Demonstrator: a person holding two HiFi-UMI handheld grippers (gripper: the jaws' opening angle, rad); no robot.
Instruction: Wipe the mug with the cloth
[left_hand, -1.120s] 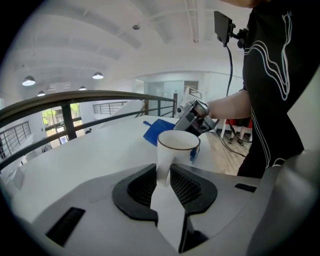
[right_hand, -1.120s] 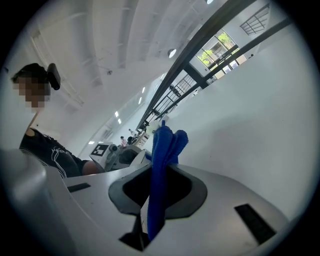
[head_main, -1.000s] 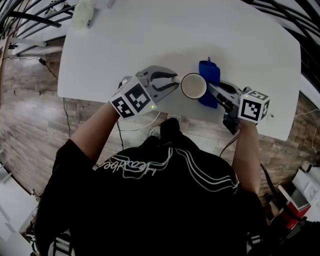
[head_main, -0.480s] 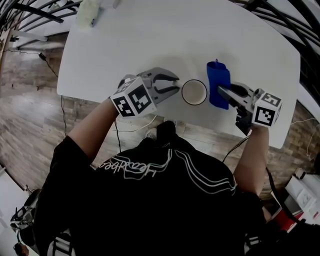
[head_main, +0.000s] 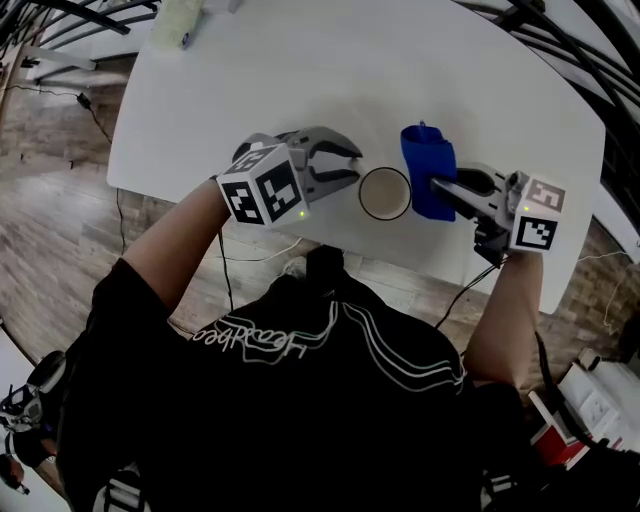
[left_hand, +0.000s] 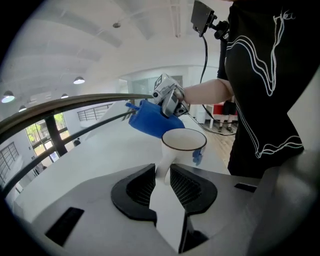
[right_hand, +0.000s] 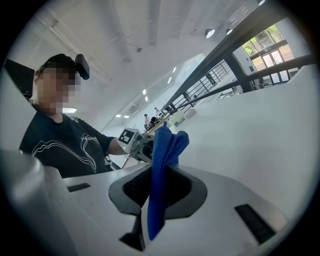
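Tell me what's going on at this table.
A person works over a white table with a gripper in each hand. The left gripper pinches the white mug by its handle. The right gripper is clamped on a folded blue cloth, held beside the mug on the side away from the handle. Whether cloth and mug touch can't be told.

Left gripper (head_main: 352, 165) pointed right, jaws clamped on the mug (head_main: 385, 193) by its handle. Right gripper (head_main: 440, 187) pointed left, facing the other, jaws pinched on the cloth (head_main: 428, 165). Both forearms bare, reaching forward.
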